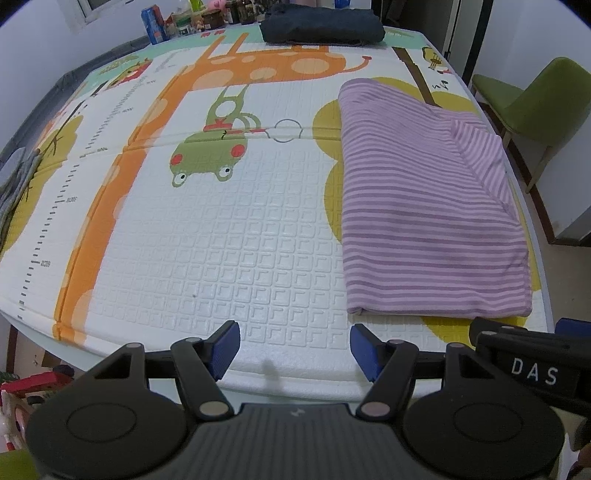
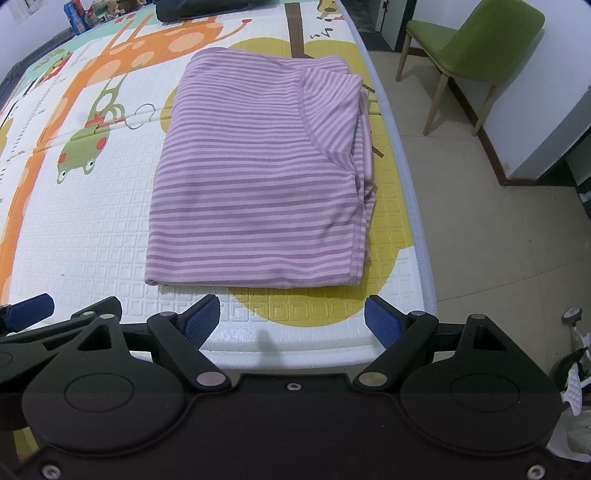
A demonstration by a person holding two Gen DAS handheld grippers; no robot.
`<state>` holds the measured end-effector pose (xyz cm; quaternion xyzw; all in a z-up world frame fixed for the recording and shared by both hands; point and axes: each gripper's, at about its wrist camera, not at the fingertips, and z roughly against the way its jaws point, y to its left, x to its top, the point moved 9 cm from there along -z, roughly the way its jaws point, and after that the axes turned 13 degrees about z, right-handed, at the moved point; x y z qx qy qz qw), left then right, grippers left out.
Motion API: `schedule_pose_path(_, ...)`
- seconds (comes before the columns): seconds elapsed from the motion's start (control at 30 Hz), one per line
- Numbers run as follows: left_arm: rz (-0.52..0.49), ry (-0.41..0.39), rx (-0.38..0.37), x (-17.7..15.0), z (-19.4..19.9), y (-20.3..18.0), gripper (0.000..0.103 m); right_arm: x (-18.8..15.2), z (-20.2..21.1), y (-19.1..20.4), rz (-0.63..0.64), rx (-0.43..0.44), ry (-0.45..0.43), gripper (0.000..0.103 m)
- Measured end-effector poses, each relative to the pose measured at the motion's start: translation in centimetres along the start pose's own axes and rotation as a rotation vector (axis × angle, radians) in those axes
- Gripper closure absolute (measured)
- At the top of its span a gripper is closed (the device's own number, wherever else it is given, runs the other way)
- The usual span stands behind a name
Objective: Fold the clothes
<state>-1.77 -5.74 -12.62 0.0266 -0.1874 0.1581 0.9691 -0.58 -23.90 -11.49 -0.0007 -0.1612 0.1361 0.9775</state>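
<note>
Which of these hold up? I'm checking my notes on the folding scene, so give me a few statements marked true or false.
1. The striped purple garment lies folded on the play mat. True.
2. The right tongs are clamped on the garment. False: they are open, short of its near edge.
3. The left tongs are open and empty. True.
4. A red chair stands beside the table. False: the chair is green.
5. A dark folded cloth lies at the mat's far end. True.

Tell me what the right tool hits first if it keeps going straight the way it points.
Probably the play mat near its front edge: the open right tool has nothing between its fingers. The striped shirt lies just beyond, so depth is uncertain.
</note>
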Motion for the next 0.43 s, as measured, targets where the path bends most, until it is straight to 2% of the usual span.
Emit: schedule_pose_path(0.43, -0.008, 0.004, -0.014, 0.15, -0.26, -0.51, 0.034, 0.28, -0.24, -0.53, -0.015, -0.004, -0.005, 0.018)
